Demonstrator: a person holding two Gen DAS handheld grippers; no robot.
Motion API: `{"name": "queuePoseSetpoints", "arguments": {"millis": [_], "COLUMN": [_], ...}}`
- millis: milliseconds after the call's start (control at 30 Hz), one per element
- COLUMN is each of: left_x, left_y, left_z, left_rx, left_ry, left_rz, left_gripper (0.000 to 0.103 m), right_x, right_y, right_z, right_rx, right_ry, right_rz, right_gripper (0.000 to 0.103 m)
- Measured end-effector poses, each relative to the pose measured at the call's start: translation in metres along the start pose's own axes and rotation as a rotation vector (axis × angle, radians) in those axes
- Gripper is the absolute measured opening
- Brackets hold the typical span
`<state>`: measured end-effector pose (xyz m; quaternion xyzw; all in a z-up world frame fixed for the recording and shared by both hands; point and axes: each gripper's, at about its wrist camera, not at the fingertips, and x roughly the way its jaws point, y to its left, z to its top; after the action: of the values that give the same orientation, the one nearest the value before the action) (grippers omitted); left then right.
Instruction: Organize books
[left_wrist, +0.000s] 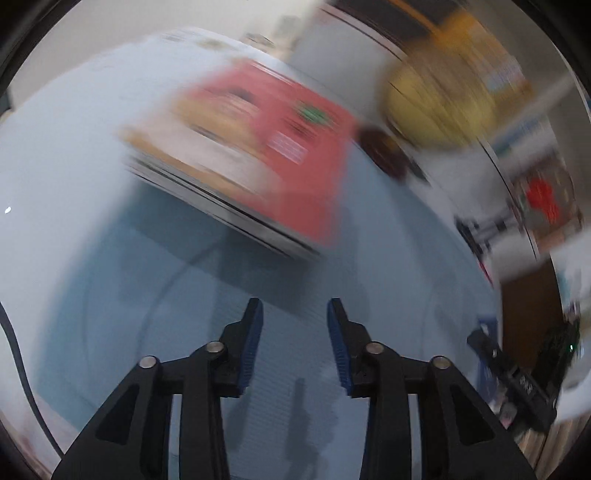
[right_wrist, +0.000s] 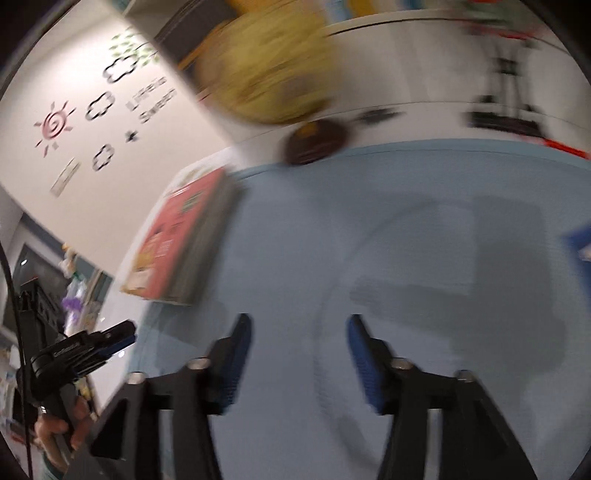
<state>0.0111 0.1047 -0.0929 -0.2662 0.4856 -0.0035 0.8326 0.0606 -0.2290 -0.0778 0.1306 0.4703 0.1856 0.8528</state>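
A stack of books with a red cover on top (left_wrist: 255, 147) lies on the light blue tablecloth (left_wrist: 110, 221), blurred. My left gripper (left_wrist: 295, 314) hovers over the cloth in front of the stack, open, with nothing between its blue pads. In the right wrist view the same stack (right_wrist: 173, 240) lies to the left, its page edges facing me. My right gripper (right_wrist: 299, 325) is open over bare cloth and holds nothing. A blue book (right_wrist: 580, 251) shows at the right edge. The left gripper (right_wrist: 127, 336) also appears at lower left, in a hand (right_wrist: 55, 432).
A yellow round object (right_wrist: 266, 74) on a dark brown base (right_wrist: 314, 142) stands at the table's far edge, beyond the stack. A white wall with sun and cloud stickers (right_wrist: 92, 110) rises behind on the left. A black stand (right_wrist: 506, 110) sits at the far right.
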Motion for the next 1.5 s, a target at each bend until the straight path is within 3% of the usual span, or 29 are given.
{"name": "queuePoseSetpoints", "arguments": {"millis": [33,67,100,300,400,567,667,733,867,1100,1267,1433,1500], "left_x": [0.008,0.016,0.027,0.092,0.117,0.145,0.156,0.157,0.150,0.119,0.094,0.073,0.073], "left_y": [-0.017,-0.034,-0.060,-0.189,-0.243,-0.316,-0.331,-0.336,-0.334,-0.291,-0.241,-0.204,-0.196], "left_z": [-0.007,-0.014,-0.027,-0.083,-0.103,-0.138,-0.154,-0.162,-0.169,-0.171,-0.167,-0.175,-0.179], "left_rx": [0.005,0.006,0.005,0.034,0.090,0.188,0.198,0.212,0.207,0.130,0.054,-0.034,-0.070], "left_ry": [0.015,0.025,0.027,0.149,0.198,0.230,0.257,0.257,0.260,0.202,0.132,0.073,0.065], "left_rz": [-0.013,-0.021,-0.038,-0.168,-0.200,-0.208,-0.195,-0.183,-0.195,-0.156,-0.065,-0.017,0.007], "left_gripper": [0.050,0.063,0.066,0.066,0.066,0.065,0.065,0.065,0.066,0.066,0.066,0.065,0.057], "right_x": [-0.011,-0.025,-0.040,-0.110,-0.125,-0.131,-0.123,-0.116,-0.119,-0.106,-0.074,-0.070,-0.071], "right_y": [-0.022,-0.049,-0.082,-0.237,-0.289,-0.329,-0.340,-0.335,-0.307,-0.256,-0.215,-0.195,-0.197], "right_z": [0.001,0.002,0.005,0.008,0.002,-0.009,-0.014,-0.018,-0.020,-0.025,-0.038,-0.046,-0.051], "right_rx": [0.012,0.034,0.070,0.211,0.228,0.200,0.185,0.153,0.018,-0.123,-0.208,-0.267,-0.280], "right_ry": [-0.005,-0.011,-0.015,0.016,0.068,0.106,0.147,0.192,0.206,0.239,0.301,0.245,0.251], "right_rz": [-0.018,-0.032,-0.051,-0.095,-0.065,-0.068,-0.044,0.030,-0.017,0.030,0.106,0.018,-0.009], "right_gripper": [0.057,0.057,0.057,0.057,0.057,0.057,0.057,0.057,0.058,0.059,0.058,0.057,0.052]}}
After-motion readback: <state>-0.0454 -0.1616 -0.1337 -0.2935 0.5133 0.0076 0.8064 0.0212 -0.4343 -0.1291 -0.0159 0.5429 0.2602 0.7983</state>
